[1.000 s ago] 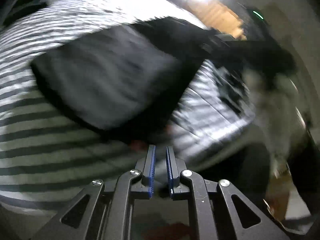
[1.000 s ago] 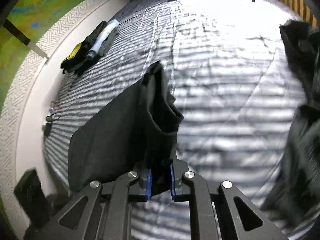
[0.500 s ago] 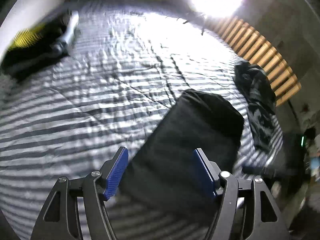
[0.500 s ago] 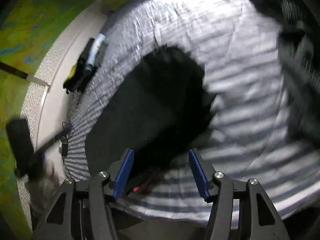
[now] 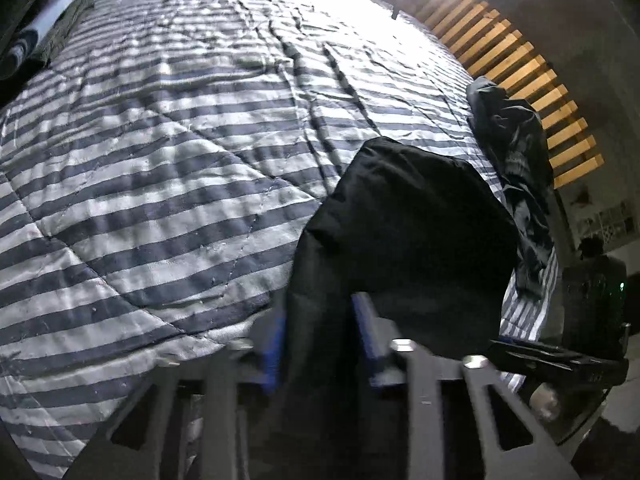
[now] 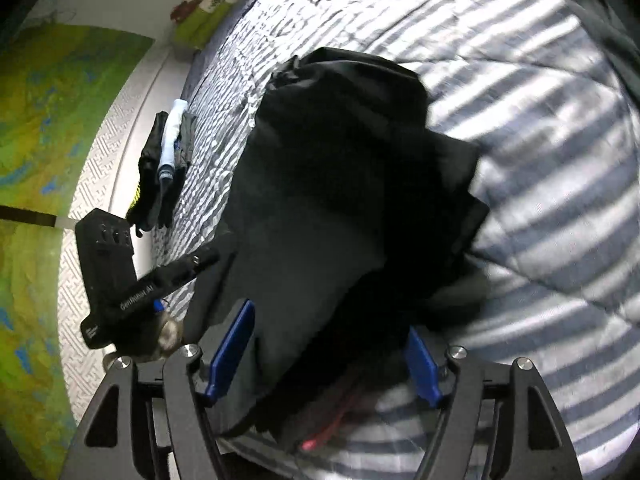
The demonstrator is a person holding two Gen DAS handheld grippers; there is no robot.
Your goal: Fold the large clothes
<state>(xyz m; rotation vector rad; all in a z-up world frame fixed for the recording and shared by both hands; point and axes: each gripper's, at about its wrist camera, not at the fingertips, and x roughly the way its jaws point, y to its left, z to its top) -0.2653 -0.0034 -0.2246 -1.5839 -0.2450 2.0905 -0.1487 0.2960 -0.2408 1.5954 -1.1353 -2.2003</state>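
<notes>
A black garment (image 5: pixel 404 232) lies folded on the striped quilt (image 5: pixel 160 184), near the bed's front edge. My left gripper (image 5: pixel 320 340) is at the garment's near edge. Its jaws are closing, and black cloth fills the gap between the blurred blue pads (image 5: pixel 274 344). In the right wrist view the same garment (image 6: pixel 340 184) stretches away from my right gripper (image 6: pixel 328 356). That gripper's jaws are opening and stand wide, with cloth lying loose between them. A red cord (image 6: pixel 324 432) shows at the cloth's near end. The left gripper's body (image 6: pixel 108 276) is beside the garment.
A dark patterned heap of clothes (image 5: pixel 516 184) lies along the quilt's right edge, before wooden slats (image 5: pixel 520 80). A folded pile with a white roll (image 6: pixel 168 168) sits by the far wall. A green pillow (image 6: pixel 200 20) lies at the bed's head. A bright light glares above.
The right gripper let go of the hanging black garment, which now lies on the quilt. The left gripper opened wide, swung over to the garment's near edge, and its jaws have narrowed around it.
</notes>
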